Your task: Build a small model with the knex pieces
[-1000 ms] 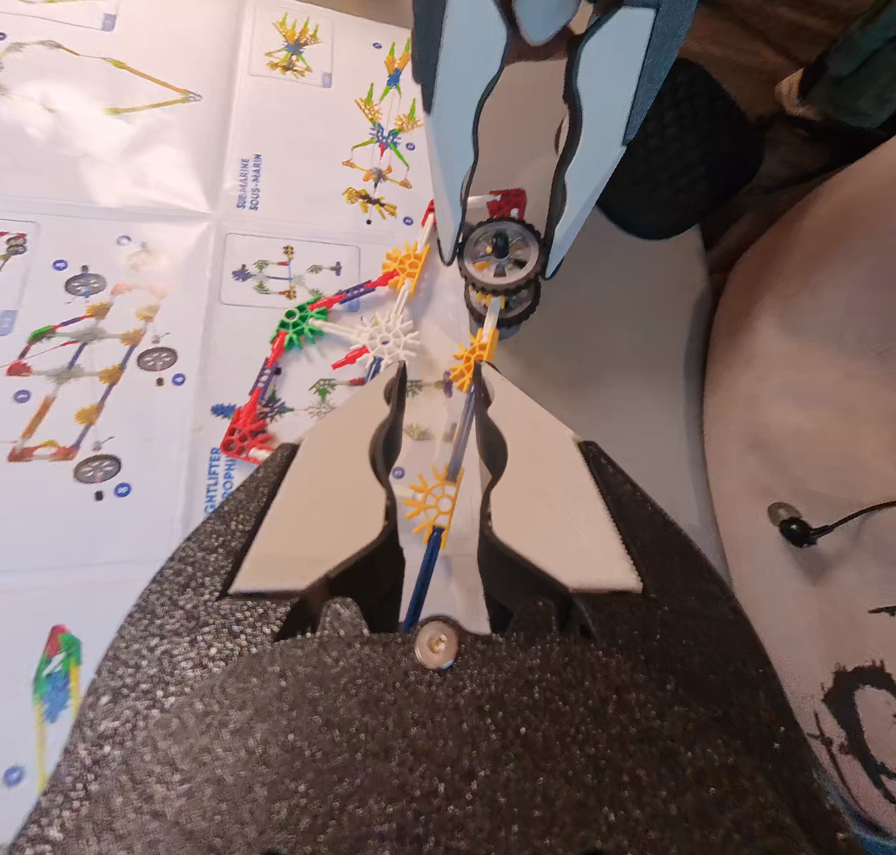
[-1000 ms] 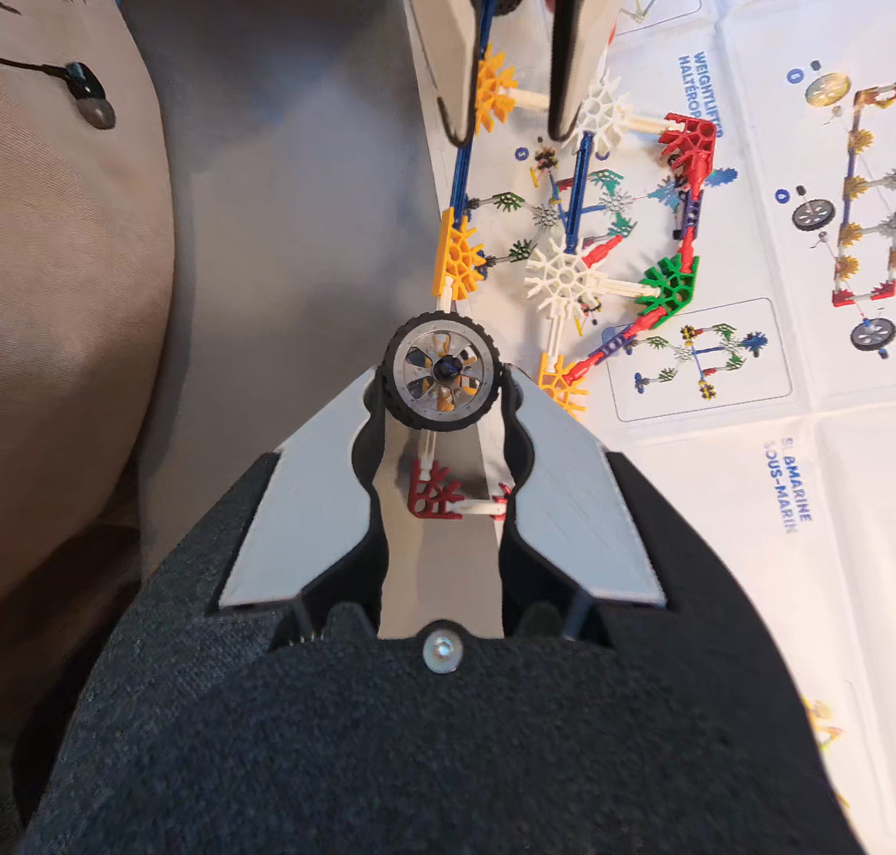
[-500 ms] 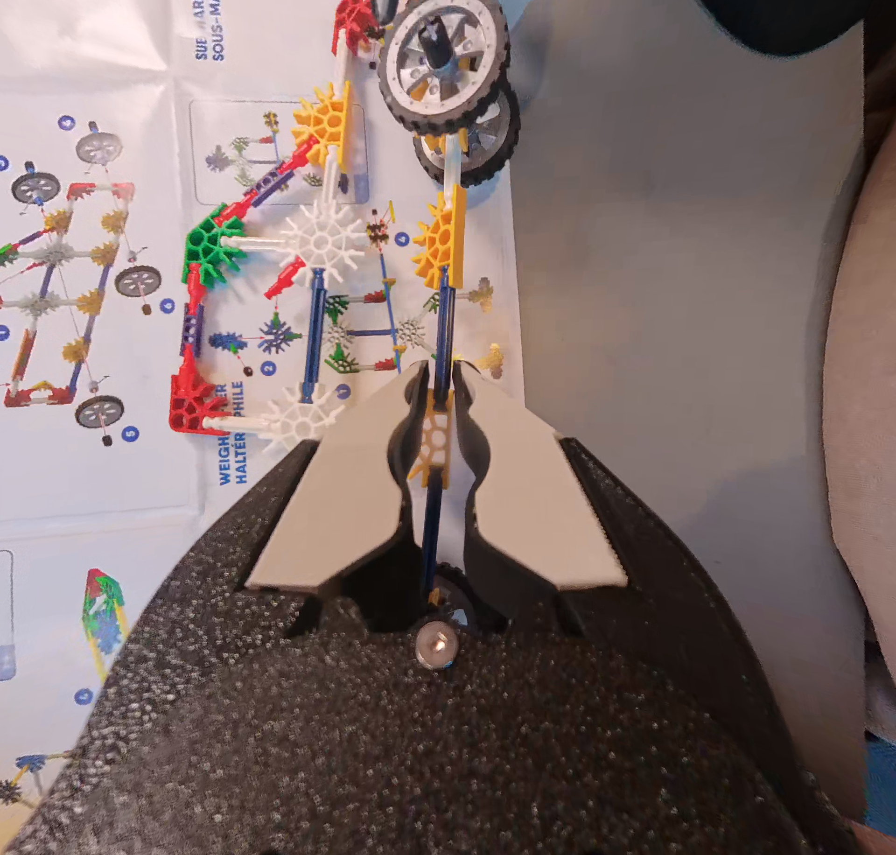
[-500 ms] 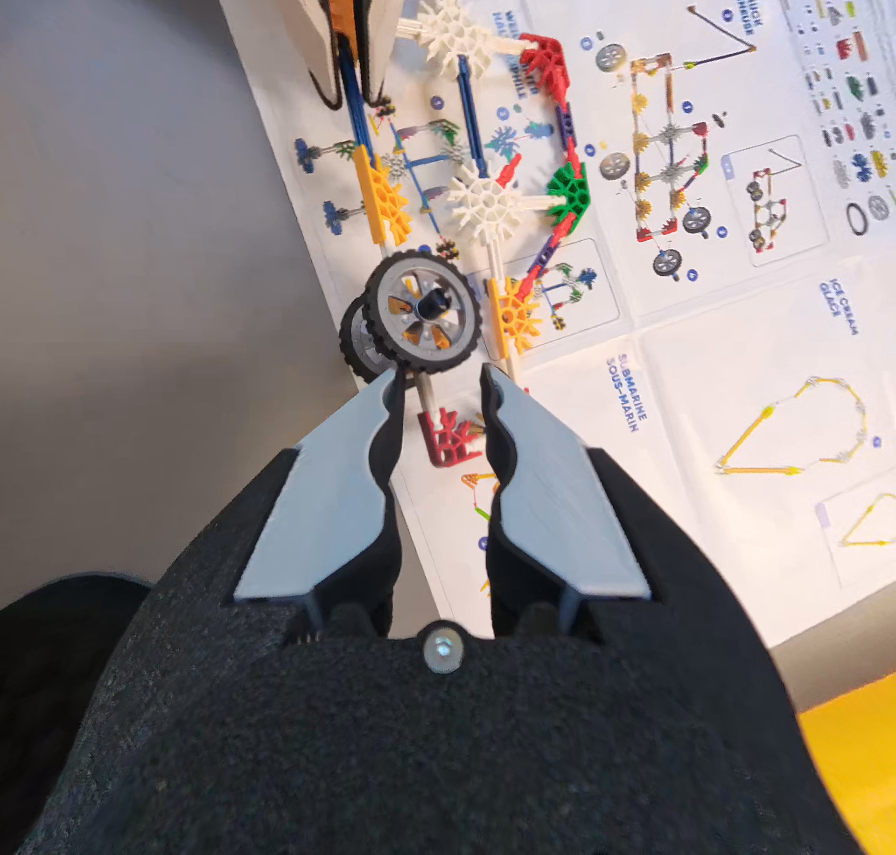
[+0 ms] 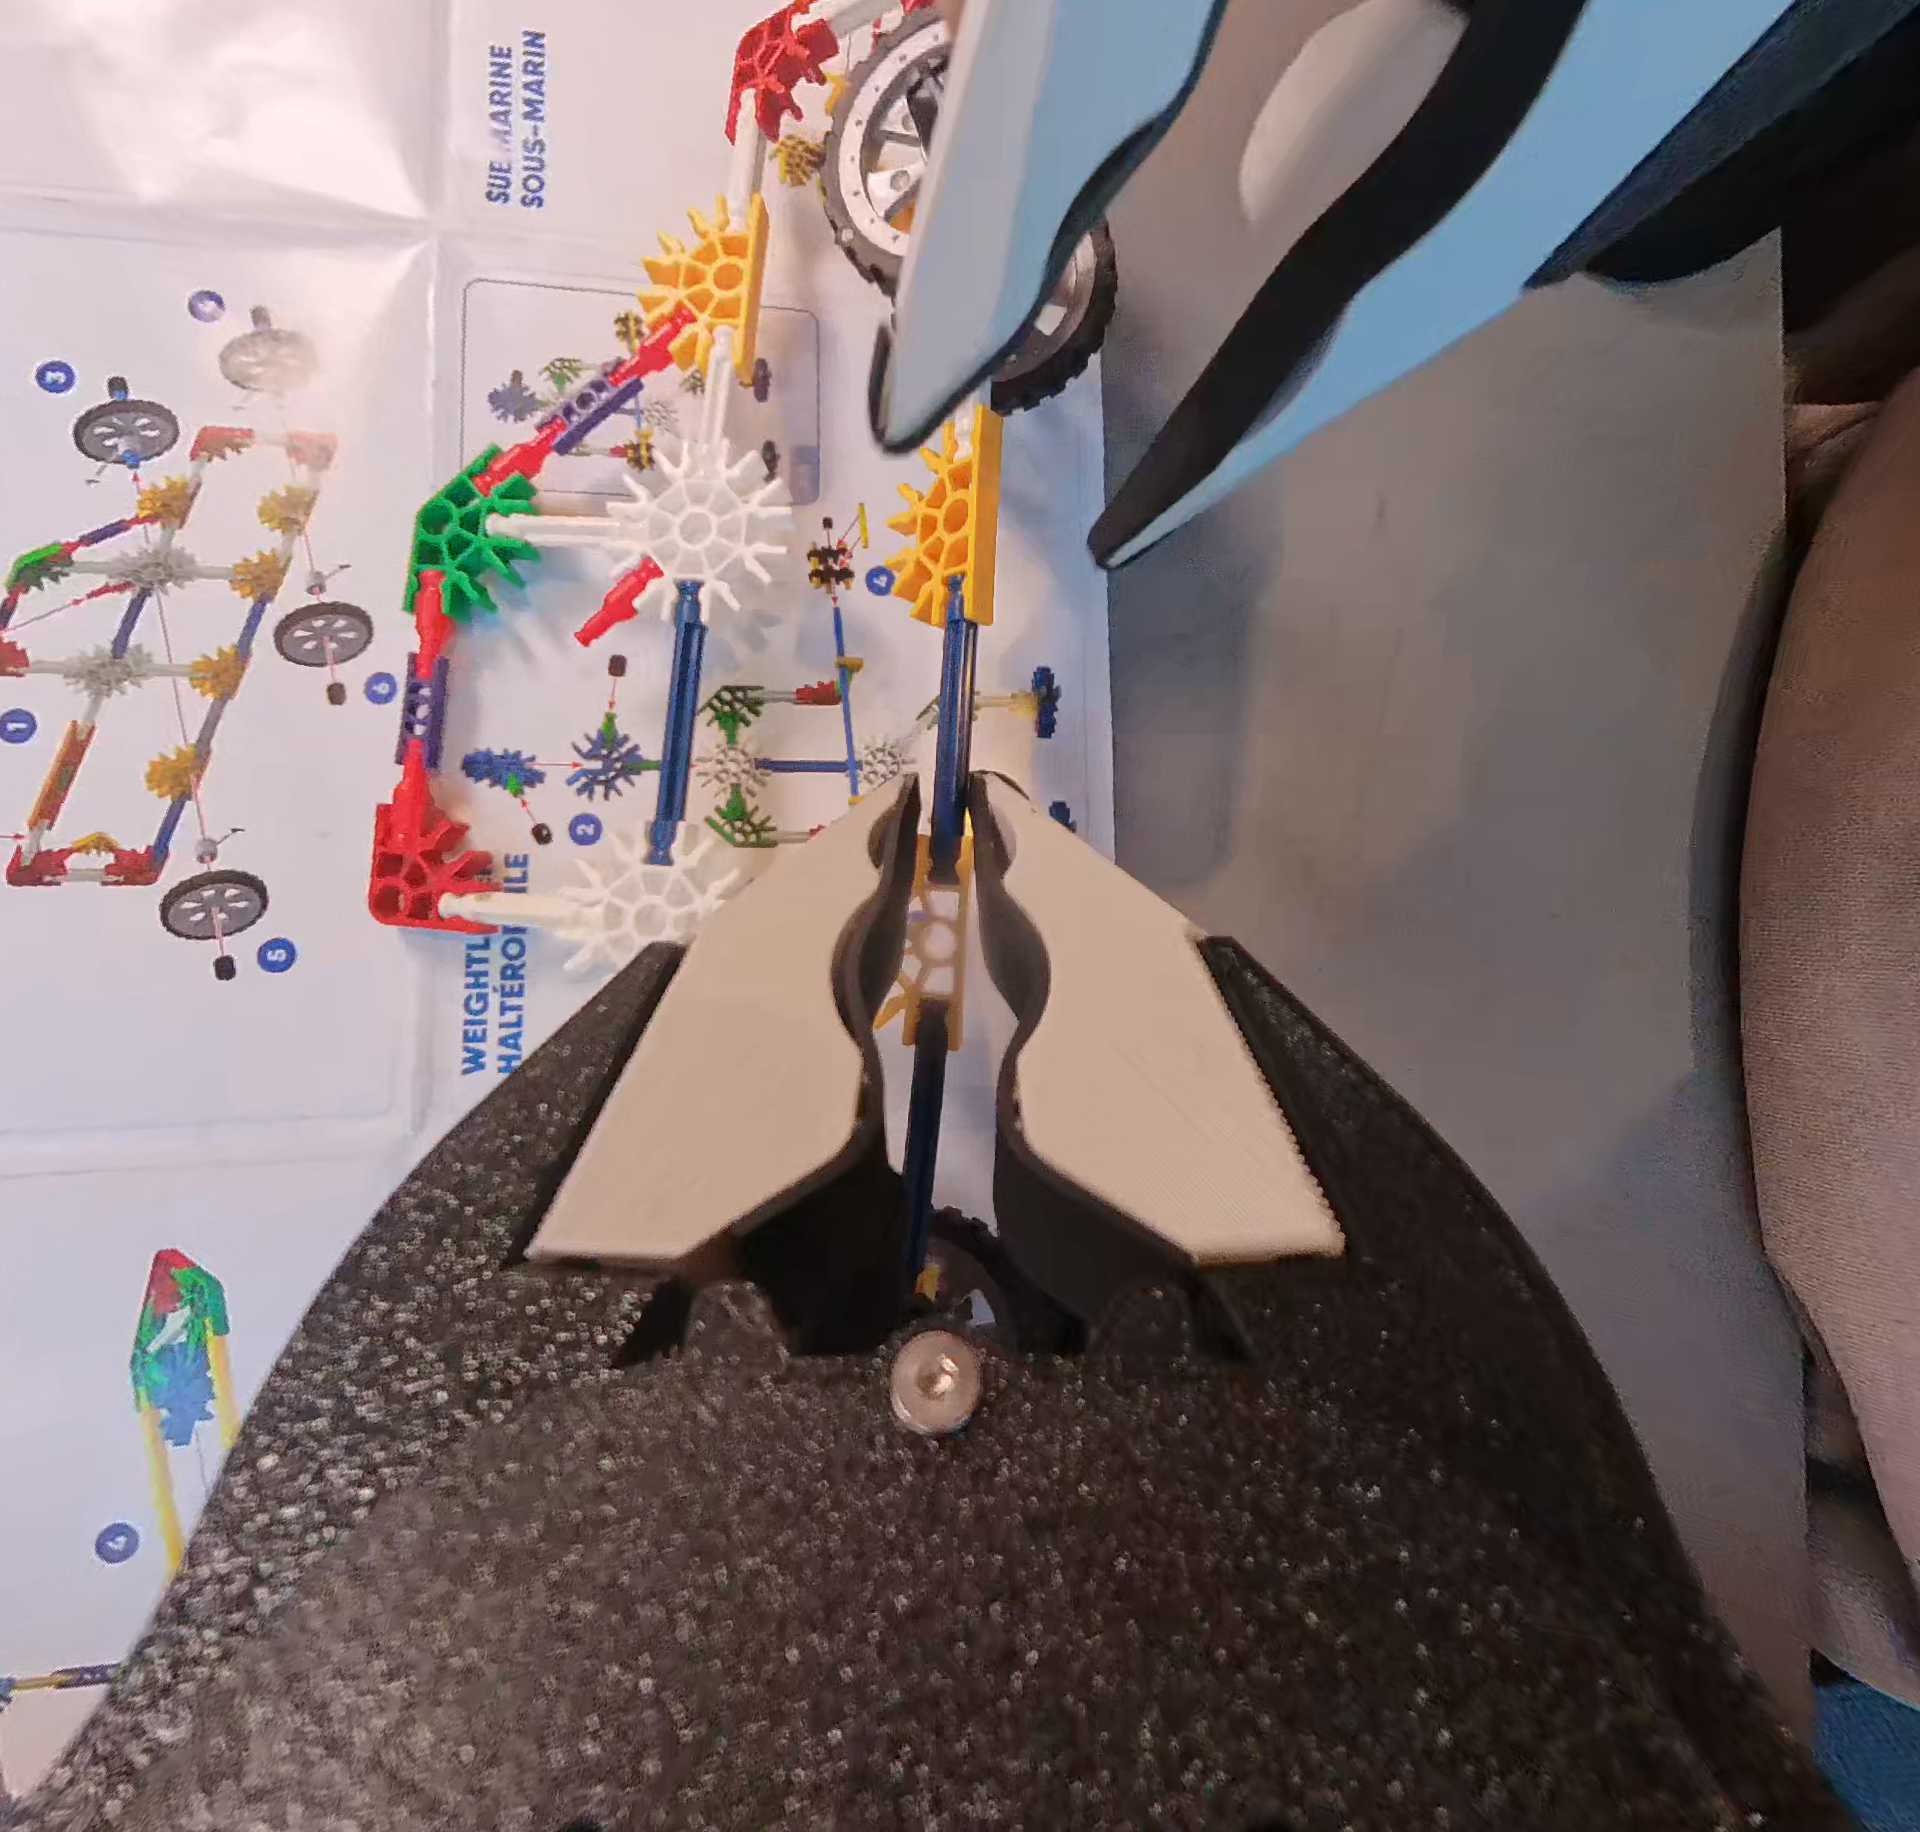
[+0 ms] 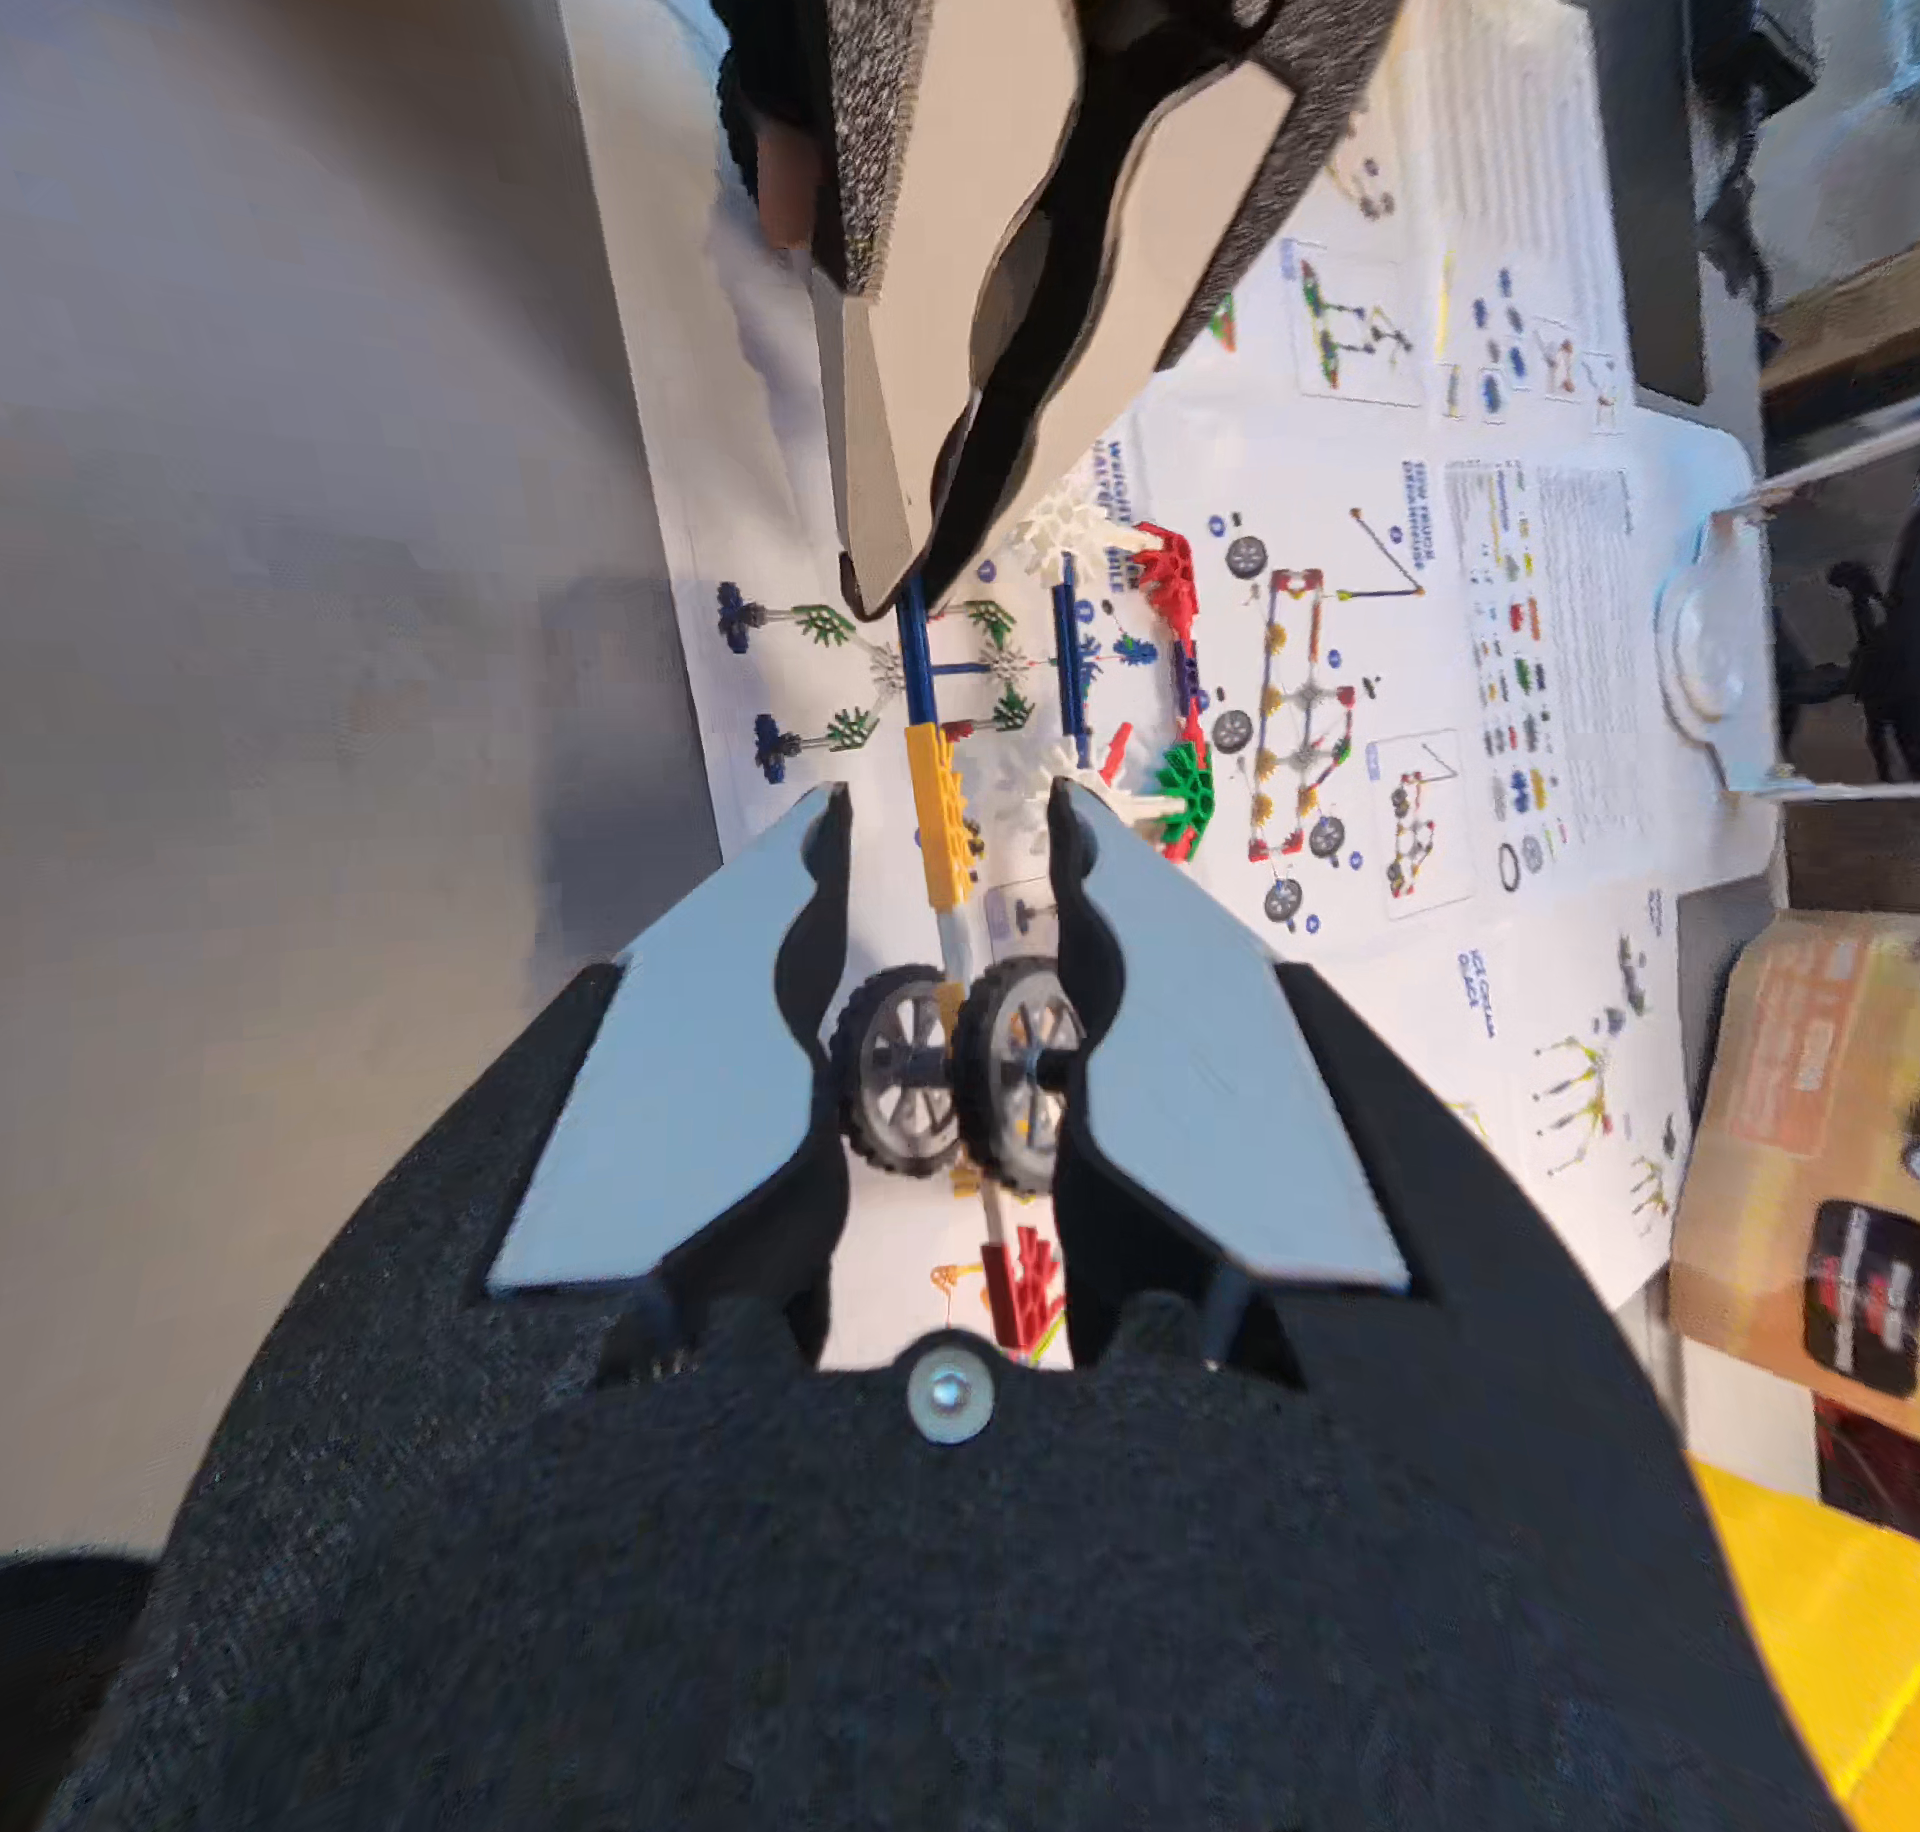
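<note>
Right tool [image 6: 948, 806] advanced over wheels [image 6: 961, 1076]; grey tabletop [image 6: 312, 639].

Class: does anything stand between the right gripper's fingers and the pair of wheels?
Nothing visible does. The right gripper is open, and the pair of wheels sits in the gap between its fingers. The left gripper grips the yellow connector farther along.

Instruction sheet [image 5: 260, 1034] on grey table [image 5: 1455, 847]

My left gripper [image 5: 943, 816] is clamped tight, fingers nearly meeting. My right gripper [image 6: 948, 806] faces it with fingers [image 6: 727, 1013] spread apart, tips close to the left's.
</note>
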The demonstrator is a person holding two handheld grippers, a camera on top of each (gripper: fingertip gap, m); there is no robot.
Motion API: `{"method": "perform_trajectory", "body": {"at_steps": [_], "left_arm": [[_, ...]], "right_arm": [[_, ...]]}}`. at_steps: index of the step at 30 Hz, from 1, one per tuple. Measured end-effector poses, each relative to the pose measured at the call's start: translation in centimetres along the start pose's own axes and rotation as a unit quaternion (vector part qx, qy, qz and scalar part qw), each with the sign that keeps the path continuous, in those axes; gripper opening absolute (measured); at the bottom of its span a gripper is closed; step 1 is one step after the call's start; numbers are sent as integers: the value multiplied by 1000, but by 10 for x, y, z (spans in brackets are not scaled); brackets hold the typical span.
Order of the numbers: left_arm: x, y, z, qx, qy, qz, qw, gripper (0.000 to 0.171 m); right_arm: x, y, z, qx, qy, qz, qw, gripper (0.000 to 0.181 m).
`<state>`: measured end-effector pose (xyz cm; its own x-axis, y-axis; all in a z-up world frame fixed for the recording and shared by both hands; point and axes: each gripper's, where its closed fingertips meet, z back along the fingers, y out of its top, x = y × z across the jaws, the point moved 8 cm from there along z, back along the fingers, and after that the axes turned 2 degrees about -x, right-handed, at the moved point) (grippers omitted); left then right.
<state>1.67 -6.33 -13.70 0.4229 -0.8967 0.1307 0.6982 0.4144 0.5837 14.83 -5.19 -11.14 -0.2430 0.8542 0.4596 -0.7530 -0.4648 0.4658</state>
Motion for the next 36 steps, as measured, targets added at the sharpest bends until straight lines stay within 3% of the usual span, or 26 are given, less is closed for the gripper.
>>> {"method": "perform_trajectory", "body": {"at_steps": [2, 4, 8, 11, 17, 24, 30, 36], "left_arm": [[3, 0, 1, -3, 11, -16, 1000, 4], [4, -1, 2, -6, 24, -25, 999, 4], [5, -2, 0, -7, 27, -33, 999, 5], [7, 5, -3, 4, 26, -43, 999, 18], [10, 11, -15, -38, 102, -105, 989, 3], [14, 7, -16, -55, 106, -142, 983, 3], [33, 13, -19, -48, 70, -199, 976, 6], [46, 13, -20, -5, 13, -247, 969, 6]], "right_arm": [[-1, 1, -14, -43, 23, 43, 998, 28], [-2, 0, -23, -72, 32, 83, 993, 7], [1, -2, -28, -71, 54, 79, 993, 6], [3, -5, -28, -44, 62, 48, 996, 6], [10, -10, -27, -1, 94, -15, 995, 6], [2, -6, -31, -25, 75, 55, 995, 5], [9, -15, -25, 10, 235, 8, 972, 3], [11, -21, -27, 33, 418, -57, 906, 3]]}}
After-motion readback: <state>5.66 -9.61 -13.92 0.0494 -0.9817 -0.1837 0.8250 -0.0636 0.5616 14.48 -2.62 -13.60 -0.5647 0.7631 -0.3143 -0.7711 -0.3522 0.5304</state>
